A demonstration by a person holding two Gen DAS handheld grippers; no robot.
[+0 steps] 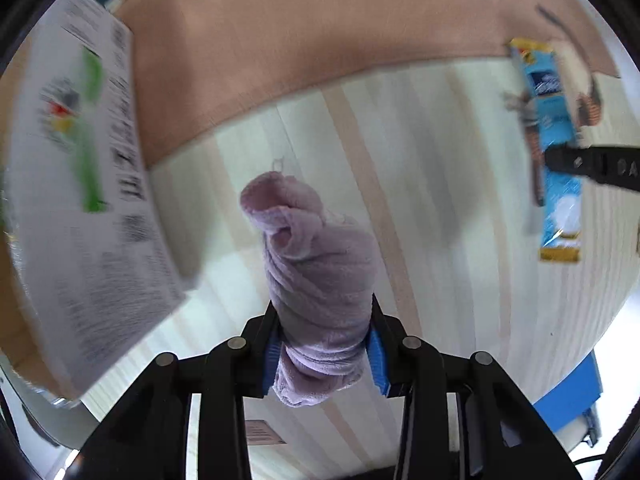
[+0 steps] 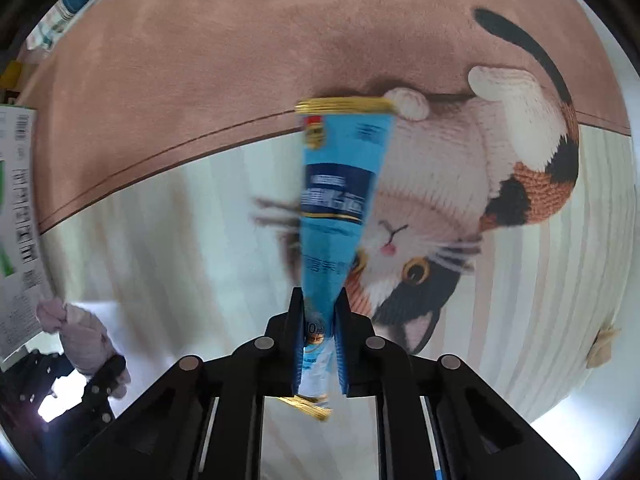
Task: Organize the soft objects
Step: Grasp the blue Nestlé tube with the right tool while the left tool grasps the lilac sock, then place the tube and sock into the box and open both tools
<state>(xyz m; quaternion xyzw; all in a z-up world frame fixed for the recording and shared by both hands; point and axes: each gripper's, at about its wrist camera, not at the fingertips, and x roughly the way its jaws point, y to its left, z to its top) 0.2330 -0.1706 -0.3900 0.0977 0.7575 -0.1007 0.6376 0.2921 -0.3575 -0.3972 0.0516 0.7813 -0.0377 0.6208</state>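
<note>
A white printed box (image 1: pixel 80 184) stood at the left of the cat-pattern rug (image 2: pixel 460 200). Beside it the left gripper (image 1: pixel 325 344) had its jaws clamped on a rolled lilac towel (image 1: pixel 316 264), held above the rug. Further right, the right gripper (image 2: pixel 320 344) had its jaws clamped on a blue snack packet (image 2: pixel 340 184), over the cat's face

Floor: a cat-print rug (image 2: pixel 460 184) covered it, pink at frame top, pale stripes below.
Lower right: a small tan object (image 2: pixel 602 346) lay on the stripes.

Cat-patterned rug (image 2: pixel 460 184), pale striped area, daylight glare
</note>
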